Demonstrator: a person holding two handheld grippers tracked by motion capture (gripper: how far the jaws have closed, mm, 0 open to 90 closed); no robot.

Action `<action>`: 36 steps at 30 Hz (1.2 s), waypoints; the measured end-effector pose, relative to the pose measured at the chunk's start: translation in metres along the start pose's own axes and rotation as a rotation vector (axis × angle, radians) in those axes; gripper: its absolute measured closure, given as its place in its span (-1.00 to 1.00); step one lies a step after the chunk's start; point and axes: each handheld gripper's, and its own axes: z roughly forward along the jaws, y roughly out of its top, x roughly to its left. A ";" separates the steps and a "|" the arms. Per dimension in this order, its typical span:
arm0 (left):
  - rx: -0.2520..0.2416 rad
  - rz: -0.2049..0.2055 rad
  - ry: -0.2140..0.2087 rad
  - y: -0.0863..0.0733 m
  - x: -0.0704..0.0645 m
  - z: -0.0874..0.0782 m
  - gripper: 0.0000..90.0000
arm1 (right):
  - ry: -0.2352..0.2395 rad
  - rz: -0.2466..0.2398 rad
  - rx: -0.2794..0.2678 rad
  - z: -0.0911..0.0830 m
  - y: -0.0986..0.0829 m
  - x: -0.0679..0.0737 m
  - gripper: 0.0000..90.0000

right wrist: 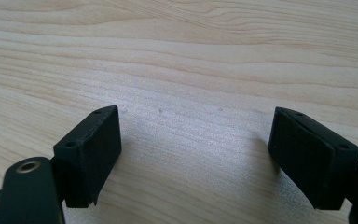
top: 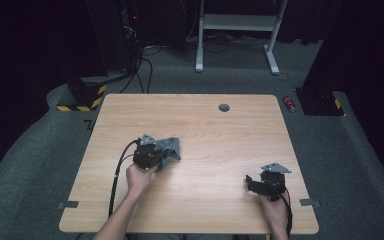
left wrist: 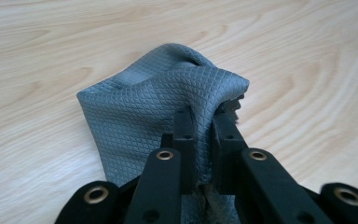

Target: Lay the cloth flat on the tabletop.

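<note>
Cloth [left wrist: 154,112] bottom edge hidden behind jaws — cut off.

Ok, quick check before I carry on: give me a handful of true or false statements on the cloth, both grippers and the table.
1. The left gripper is shut on the grey cloth. True.
2. The right gripper holds a corner of the cloth. False: its jaws stand wide apart over bare wood, with nothing between them.
3. The cloth lies flat and spread out. False: it is bunched and folded, pinched up where the jaws grip it.
4. The wooden table has a small round dark spot near its far edge. True.
5. The right gripper is beside the cloth. False: it sits near the right front corner, well apart from it.
</note>
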 end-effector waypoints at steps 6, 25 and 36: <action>-0.011 0.024 -0.056 0.005 -0.019 0.003 0.84 | 0.000 0.000 0.000 0.000 0.000 0.000 -0.63; 0.050 0.119 -0.159 0.012 -0.076 0.046 0.83 | 0.002 -0.001 -0.003 0.000 0.000 0.000 -0.60; 0.066 0.214 -0.096 0.009 -0.091 0.050 0.27 | 0.002 -0.002 -0.002 0.000 0.000 0.000 -0.60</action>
